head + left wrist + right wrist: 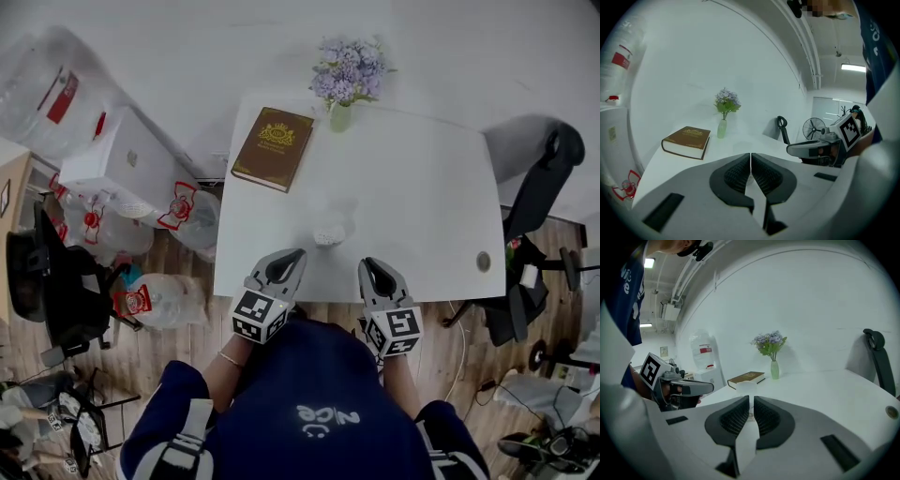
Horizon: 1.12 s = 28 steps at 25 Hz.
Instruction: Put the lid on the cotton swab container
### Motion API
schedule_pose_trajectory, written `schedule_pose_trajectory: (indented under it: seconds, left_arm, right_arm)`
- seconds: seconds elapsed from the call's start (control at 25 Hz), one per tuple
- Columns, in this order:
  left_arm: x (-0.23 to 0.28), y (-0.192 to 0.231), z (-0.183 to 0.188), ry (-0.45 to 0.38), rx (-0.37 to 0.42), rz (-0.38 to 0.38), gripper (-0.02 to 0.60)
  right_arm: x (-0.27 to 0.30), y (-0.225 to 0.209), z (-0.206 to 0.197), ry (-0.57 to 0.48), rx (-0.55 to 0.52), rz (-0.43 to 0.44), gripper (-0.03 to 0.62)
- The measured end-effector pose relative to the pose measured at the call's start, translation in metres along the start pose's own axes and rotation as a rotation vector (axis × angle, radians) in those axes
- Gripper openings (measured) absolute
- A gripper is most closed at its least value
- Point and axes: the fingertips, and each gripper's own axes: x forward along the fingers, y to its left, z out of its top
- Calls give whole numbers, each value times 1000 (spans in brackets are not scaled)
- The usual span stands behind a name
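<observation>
The cotton swab container [329, 232] is small and translucent white, and it stands on the white table [422, 187] near the front edge. I cannot make out a separate lid. My left gripper [292, 255] hovers just left of and nearer than the container, jaws together and empty [750, 155]. Just right of the container my right gripper [367, 264] is held at the same height. Its jaws are all but closed with nothing between them [751, 399]. In the right gripper view the container [746, 389] shows just beyond the jaws. Each gripper appears in the other's view.
A brown book [273, 147] lies at the table's back left, with a vase of purple flowers [345, 80] beside it. A small round disc [483, 262] sits near the table's right front. Water bottles and boxes [131, 178] crowd the floor on the left, and an office chair [539, 202] stands on the right.
</observation>
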Motion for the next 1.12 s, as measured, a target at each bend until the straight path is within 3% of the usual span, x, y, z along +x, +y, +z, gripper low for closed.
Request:
schedule_pose_trajectory:
  seconds: [0.2, 0.4, 0.44, 0.56, 0.68, 0.84, 1.12]
  left_arm:
    - [5, 27, 3, 22, 2, -35, 21]
    - [11, 37, -3, 55, 9, -123, 28]
    - [13, 37, -5, 66, 13, -143, 49]
    - [18, 37, -11, 110, 25, -202, 209]
    - [26, 34, -21, 154, 64, -237, 264]
    - [40, 32, -36, 237, 84, -262, 322]
    - [65, 27, -45, 276, 136, -266, 328]
  right_arm:
    - [25, 9, 7, 4, 6, -14, 57]
    - [42, 9, 12, -11, 16, -54, 57]
    - [44, 9, 12, -12, 21, -62, 57]
    - [49, 8, 14, -20, 36, -65, 57]
    - [50, 2, 16, -25, 49, -62, 57]
    - [55, -12, 24, -31, 60, -59, 57]
    - [63, -30, 38, -32, 62, -28, 57]
